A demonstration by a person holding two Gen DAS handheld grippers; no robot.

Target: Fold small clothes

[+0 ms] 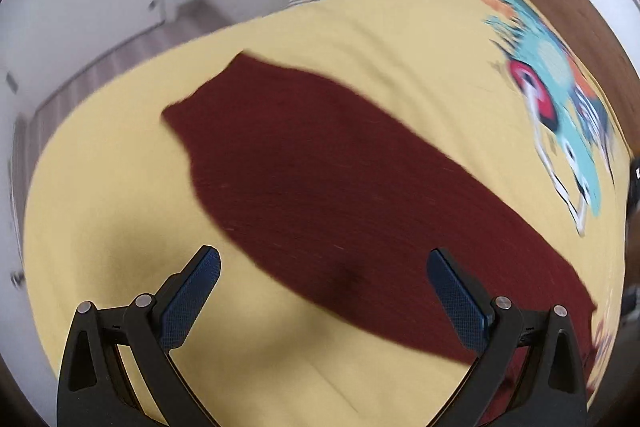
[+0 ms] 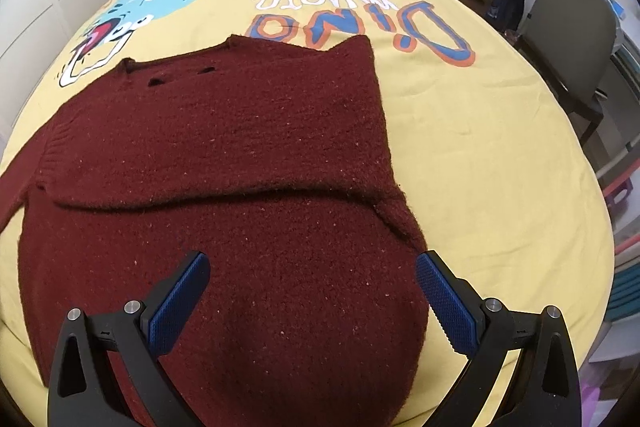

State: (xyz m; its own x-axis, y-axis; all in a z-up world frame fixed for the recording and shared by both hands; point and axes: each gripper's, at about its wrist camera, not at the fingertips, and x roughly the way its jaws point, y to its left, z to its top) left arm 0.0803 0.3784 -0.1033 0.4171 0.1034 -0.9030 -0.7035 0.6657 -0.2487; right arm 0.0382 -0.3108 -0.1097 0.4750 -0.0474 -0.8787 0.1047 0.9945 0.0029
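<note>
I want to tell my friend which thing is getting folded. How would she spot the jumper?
Look for the big bed with the yellow cover that has a blue dinosaur and the word "Dino" printed on it. Lying flat in the middle of it is the dark red knitted jumper, partly folded over itself. It is the only piece of clothing on the cover, fuzzy and plain among the bright cartoon prints.
</note>
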